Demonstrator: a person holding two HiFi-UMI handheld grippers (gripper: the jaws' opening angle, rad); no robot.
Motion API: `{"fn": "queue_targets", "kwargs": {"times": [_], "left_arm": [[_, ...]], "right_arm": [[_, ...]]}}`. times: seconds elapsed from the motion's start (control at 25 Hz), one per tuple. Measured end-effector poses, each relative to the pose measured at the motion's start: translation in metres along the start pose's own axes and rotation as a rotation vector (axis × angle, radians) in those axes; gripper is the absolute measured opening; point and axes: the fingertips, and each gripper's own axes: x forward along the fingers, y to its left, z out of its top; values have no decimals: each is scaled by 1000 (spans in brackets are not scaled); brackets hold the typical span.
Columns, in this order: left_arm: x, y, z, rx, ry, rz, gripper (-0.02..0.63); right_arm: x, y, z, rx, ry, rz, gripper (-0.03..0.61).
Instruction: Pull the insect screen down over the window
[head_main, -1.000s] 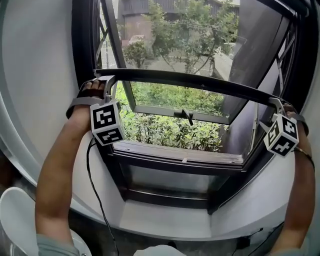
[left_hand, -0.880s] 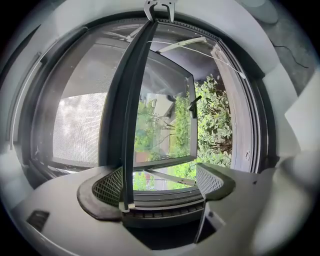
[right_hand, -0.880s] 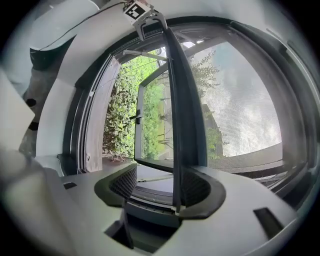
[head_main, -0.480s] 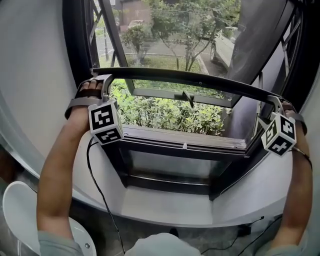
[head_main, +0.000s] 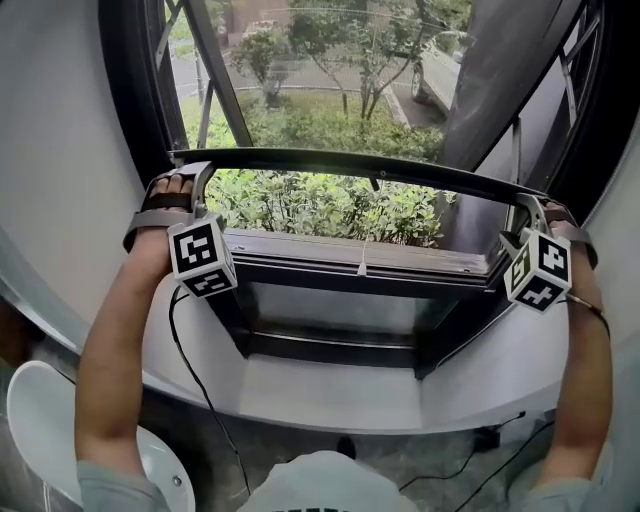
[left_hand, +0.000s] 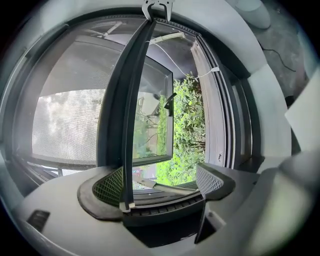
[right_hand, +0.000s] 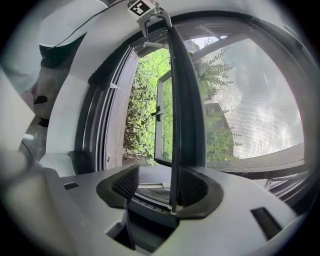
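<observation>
The insect screen's pull bar (head_main: 350, 162) spans the window across the middle of the head view. A strip of greenery (head_main: 320, 205) shows between it and the lower window frame (head_main: 360, 265), so the pull looks well along but not finished. The left gripper (head_main: 193, 170) sits at the bar's left end with its jaws wide. The bar lies against the pad (left_hand: 112, 187) on the mesh (left_hand: 65, 125) side, and the other pad stands clear. The right gripper (head_main: 532, 208) hooks the right end the same way. Its jaws have just been closing, but they are not clamped, and the bar rests against one pad (right_hand: 192, 187). Since neither gripper pinches the bar, each bearing pad should sit squarely on it so it cannot slip off. Both ends should come down at one pace so the bar does not skew and bind, and the pull should ease as the bar nears the frame.
</observation>
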Motion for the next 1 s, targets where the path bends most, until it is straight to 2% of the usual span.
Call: {"fn": "queue_targets", "kwargs": {"times": [0.48,0.8,1.0], "left_arm": [[10,-57,1,16,3,-72,465],[13,-60,2,8,8,-52,465],[14,-72,2,20,19,-73,465]], "right_arm": [[22,53,0,-24,21,86,238],[25,55,1,-10,18,70,238],[29,66,0,-12,21,82,238]]}}
